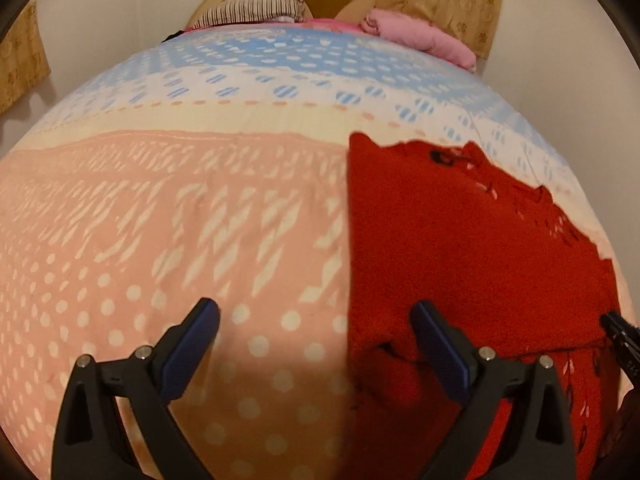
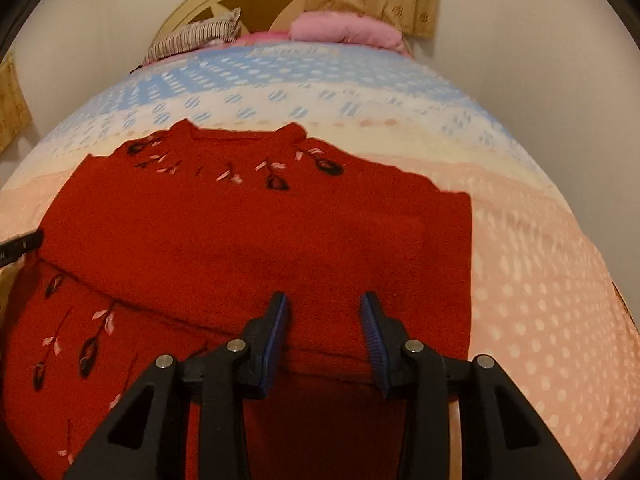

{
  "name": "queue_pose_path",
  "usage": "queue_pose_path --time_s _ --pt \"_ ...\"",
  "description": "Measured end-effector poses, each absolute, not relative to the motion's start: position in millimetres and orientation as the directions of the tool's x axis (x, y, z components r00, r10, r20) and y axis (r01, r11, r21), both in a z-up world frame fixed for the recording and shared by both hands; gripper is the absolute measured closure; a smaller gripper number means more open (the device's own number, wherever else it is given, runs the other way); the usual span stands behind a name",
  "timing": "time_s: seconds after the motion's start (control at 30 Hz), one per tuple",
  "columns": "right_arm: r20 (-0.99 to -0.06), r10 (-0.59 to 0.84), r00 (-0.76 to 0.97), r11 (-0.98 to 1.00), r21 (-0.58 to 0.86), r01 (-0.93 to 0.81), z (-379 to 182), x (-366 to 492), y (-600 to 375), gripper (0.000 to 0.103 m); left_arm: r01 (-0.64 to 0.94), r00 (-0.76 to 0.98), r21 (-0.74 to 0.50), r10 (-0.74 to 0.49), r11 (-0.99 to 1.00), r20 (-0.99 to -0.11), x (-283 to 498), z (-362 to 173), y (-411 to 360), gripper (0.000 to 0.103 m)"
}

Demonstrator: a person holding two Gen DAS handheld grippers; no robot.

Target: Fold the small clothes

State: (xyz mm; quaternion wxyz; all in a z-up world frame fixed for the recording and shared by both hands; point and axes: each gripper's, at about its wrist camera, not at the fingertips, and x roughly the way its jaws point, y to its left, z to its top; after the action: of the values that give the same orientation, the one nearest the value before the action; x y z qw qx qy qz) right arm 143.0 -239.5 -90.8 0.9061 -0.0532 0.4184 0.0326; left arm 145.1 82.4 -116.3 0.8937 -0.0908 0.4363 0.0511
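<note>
Blue-padded fingers (image 2: 276, 336) of the right gripper (image 2: 326, 340) stand partly apart over the near fold of the sweater (image 2: 256, 232). Red cloth shows in the gap, but neither pad presses on it, so nothing is gripped.

Left gripper (image 1: 316, 344): jaws spread wide. One finger hangs over the bedspread (image 1: 160, 220), the other over the sweater's edge. Nothing held.

Location: the sweater lies flat on the bedspread, neckline toward the pillows (image 2: 344, 28), embroidered leaves across the chest. One panel is already turned over the body and forms a straight diagonal edge in the right wrist view. A second embroidered part lies below that edge, nearest the left gripper.

Handling, as judged:
- Thick, fuzzy knit; soft and limp, with no stiffness to hold a shape when lifted.
- Light enough for one gripper, though it will sag and drag if taken at one point only.
- Rough surface should not slip between ribbed pads.
- Not fragile, though embroidery threads could snag.

Recommended hold: the doubled near hem or a corner, both layers pinched together, one gripper at each end of the edge to be folded.
</note>
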Motion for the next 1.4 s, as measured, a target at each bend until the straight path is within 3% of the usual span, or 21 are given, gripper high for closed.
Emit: queue_pose_path --time_s 0.2,0.33,0.5,0.6,0.9,1.1,1.27,1.33,1.4 --pt "-0.755 0.095 0.649 0.995 0.055 -0.081 -64 130 -260 0.064 -0.133 0.662 -0.115 0.002 0.984 -0.749 122 -95 97 0.004" --pt "-0.691 0.056 0.721 0.998 0.06 -0.021 -18 70 -299 0.062 -0.029 0.722 -0.15 -0.083 0.988 -0.687 79 -73 117 0.004" --pt "-0.68 0.024 0.732 0.997 0.073 0.035 6 -14 -343 0.06 0.083 0.728 -0.197 -0.194 0.977 -0.657 24 -64 138 0.004" --pt "-0.687 0.031 0.726 0.994 0.097 0.05 8 -57 -354 0.049 0.141 0.702 -0.235 -0.264 0.962 -0.661 -1 -65 137 0.004" --pt "-0.729 0.157 0.666 0.977 0.214 0.004 -29 -114 -345 0.043 0.254 0.623 -0.237 -0.346 0.938 -0.701 -69 -82 107 0.004" --pt "-0.781 0.267 0.565 0.961 0.261 -0.093 -64 -134 -312 0.043 0.296 0.553 -0.309 -0.425 0.904 -0.716 -100 -100 94 0.004" --pt "-0.818 0.268 0.509 0.962 0.259 -0.089 -90 -143 -303 0.044 0.301 0.493 -0.393 -0.495 0.869 -0.716 -117 -115 91 0.005" --pt "-0.82 0.299 0.488 0.95 0.304 -0.071 -97 -147 -307 0.044 0.32 0.464 -0.43 -0.535 0.845 -0.706 -123 -118 90 0.007" --pt "-0.826 0.314 0.468 0.944 0.324 -0.06 -104 -151 -309 0.044 0.334 0.43 -0.455 -0.564 0.825 -0.705 -126 -121 88 0.018"
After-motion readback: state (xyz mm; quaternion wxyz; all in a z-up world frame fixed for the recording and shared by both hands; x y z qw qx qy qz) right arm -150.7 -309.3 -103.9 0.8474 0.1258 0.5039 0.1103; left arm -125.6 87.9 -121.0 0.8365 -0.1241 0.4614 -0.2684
